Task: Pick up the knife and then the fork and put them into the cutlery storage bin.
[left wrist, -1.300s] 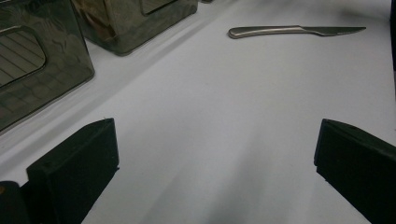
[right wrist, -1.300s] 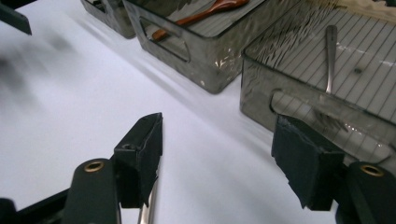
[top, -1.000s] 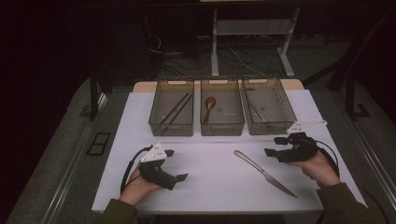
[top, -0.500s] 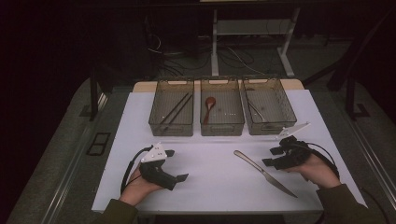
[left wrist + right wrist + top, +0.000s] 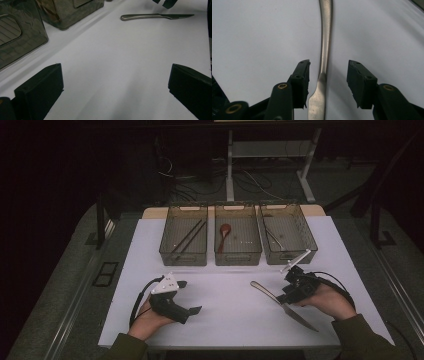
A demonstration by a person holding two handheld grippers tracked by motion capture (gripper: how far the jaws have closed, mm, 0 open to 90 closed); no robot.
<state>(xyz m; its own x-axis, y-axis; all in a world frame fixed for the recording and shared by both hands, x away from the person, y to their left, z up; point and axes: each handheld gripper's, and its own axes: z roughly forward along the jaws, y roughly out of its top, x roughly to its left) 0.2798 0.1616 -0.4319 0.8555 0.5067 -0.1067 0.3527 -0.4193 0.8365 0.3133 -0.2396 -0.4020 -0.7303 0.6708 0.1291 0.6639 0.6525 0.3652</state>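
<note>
1. Step in hand, as judged: the pick-up of the plain silver metal table knife [image 5: 282, 303]. It lies flat on the white table covering [image 5: 230, 305], front right, well short of the bins.
2. Right gripper [image 5: 328, 75] straddles the knife where handle meets blade. Its jaws have just been closing, with the knife between them, but a gap shows on both sides in the right gripper view; the pads do not press the metal yet. Released, not grasping.
3. Left gripper [image 5: 186, 296] rests front left on the covering, jaws spread wide with nothing between them. The left gripper view shows bare white sheet between its black jaws, the knife lying well beyond.
4. Next move calls for: finishing the close squarely across the thin neck, low enough to catch a flat piece that sits tight to the sheet. Risk, as a judgement: the pads skid over the top or the knife pivots.
5. Likely destination: one of three smoky translucent plastic bins at the back of the sheet. Left bin [image 5: 183, 241] holds dark chopsticks [image 5: 187, 237], middle bin [image 5: 238, 240] a reddish-brown spoon [image 5: 224, 232], right bin [image 5: 288, 238] a thin metal utensil I cannot identify.
6. Room: dim; grey floor, loose cables and white table legs [image 5: 230, 165] behind.
</note>
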